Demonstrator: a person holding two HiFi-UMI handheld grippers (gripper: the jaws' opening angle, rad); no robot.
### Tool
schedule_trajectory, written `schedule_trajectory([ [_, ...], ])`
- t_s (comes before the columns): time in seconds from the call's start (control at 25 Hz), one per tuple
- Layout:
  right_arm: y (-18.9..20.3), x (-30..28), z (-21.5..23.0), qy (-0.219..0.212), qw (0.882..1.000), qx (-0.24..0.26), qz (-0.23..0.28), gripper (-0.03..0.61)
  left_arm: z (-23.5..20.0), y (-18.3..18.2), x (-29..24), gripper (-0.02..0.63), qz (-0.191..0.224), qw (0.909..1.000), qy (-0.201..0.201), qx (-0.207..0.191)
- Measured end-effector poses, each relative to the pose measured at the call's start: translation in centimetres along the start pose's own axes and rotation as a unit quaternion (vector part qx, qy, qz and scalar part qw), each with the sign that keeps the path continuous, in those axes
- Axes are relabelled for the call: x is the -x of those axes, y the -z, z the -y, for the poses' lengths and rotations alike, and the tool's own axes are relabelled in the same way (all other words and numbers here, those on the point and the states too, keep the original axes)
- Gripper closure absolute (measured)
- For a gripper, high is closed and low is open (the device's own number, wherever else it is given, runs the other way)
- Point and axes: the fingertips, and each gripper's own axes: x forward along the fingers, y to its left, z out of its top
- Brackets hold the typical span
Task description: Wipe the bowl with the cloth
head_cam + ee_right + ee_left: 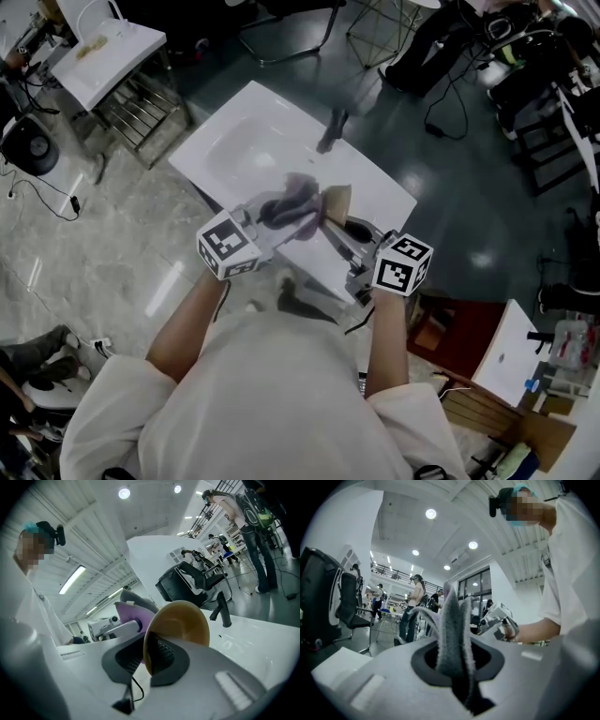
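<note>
Over white sink point(244, 141), right hand-held gripper point(151, 657) clamps bowl point(183, 620) rim; left hand-held gripper point(457, 670) clamps cloth point(452, 620) beside it

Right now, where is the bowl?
Head view centre, above the sink: the bowl is clamped by its rim in the right gripper, with the left gripper's cloth left of it.
</note>
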Motion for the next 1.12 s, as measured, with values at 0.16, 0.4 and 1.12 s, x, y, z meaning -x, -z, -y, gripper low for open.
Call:
schedule_trajectory([
  [0.16,0.2,-0.1,-0.6,-0.015,1.000,-0.004,-0.002,0.563,-1.2,-1.3,-0.4,0.558,0.005,0.9996,-0.013,-0.027],
  [0.4,-1.0,0.1,-2.3,-0.054,0.998,0.000,0.019,0.563,-3.8,-2.3,-1.5,0.558,-0.020,0.9943,-0.037,-0.098],
  [1.12,-2.3,0.2,-2.0,-0.016,0.999,0.028,0.024,0.563,-1.1,-0.4,-0.4,0.558,0.032,0.9993,-0.005,0.021],
])
